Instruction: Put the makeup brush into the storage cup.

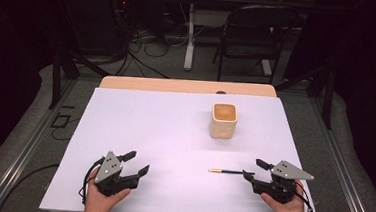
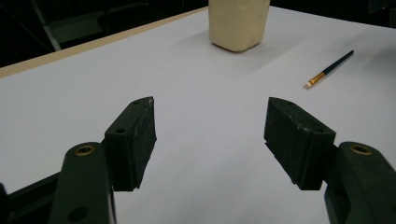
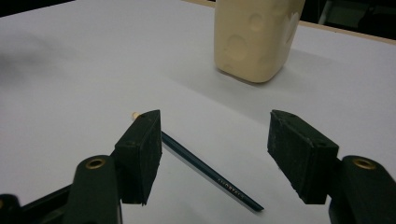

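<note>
The right gripper stands spread around the handle end of the paintbrush, near the table's front right corner; the left gripper gapes wide, holding nothing, front left.

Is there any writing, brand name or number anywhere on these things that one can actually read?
Paintbrush: a short line of small pale letters is printed along its dark handle near the end, seen in the right gripper view; too small and blurred to read.
Cream cup: dimples in its wall, no writing.
White table cover: no text.
Left gripper and right gripper: no labels.
</note>
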The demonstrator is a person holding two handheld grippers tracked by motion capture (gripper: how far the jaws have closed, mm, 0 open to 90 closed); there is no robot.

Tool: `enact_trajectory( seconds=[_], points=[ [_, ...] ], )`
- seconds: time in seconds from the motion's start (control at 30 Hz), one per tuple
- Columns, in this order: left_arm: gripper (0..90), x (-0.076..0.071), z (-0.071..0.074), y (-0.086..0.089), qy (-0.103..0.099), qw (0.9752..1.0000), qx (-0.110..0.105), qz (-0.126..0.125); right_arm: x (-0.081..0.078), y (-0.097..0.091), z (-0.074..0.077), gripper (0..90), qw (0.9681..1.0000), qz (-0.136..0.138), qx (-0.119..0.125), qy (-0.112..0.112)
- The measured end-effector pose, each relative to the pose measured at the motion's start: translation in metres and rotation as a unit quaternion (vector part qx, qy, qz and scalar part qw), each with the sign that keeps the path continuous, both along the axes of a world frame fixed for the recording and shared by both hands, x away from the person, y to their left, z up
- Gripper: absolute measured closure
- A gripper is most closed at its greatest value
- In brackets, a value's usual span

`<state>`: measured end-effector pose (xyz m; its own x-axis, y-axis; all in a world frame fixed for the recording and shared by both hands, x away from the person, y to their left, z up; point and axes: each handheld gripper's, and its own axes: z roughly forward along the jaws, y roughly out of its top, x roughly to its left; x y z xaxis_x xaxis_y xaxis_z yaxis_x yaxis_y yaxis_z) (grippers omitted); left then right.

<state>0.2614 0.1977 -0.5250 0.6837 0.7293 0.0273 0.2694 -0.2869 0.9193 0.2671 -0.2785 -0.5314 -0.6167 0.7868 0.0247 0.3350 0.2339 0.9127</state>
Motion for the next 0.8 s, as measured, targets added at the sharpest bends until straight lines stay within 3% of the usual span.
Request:
enact_trajectory(
  seconds=[0.2,0.23,0.27,0.47,0.7,0.8],
  points=[
    [34.3,0.004,0.002,-0.001,0.013,0.9999,-0.003,-0.009,0.002,0.004,0.005,33.9,1.0000,0.002,-0.005,-0.006],
    [34.3,0.005,0.003,-0.002,0.015,0.9998,0.004,-0.009,0.002,0.004,0.009,33.8,0.9997,0.009,-0.019,0.008],
    [34.4,0.007,0.004,-0.002,0.019,0.9997,0.012,-0.013,0.003,0.005,0.008,33.8,0.9999,0.011,-0.012,0.000],
    [34.4,0.011,0.008,-0.005,0.038,0.9987,0.021,-0.027,0.005,0.006,0.007,33.9,0.9995,0.023,-0.013,0.015],
    [33.7,0.017,0.020,-0.009,0.075,0.9962,0.014,-0.041,0.008,0.004,0.018,32.1,0.9986,0.041,-0.008,0.033],
    [31.9,0.018,0.021,-0.009,0.076,0.9961,0.017,-0.040,0.009,0.003,0.021,31.2,0.9982,0.044,-0.009,0.038]
  ],
)
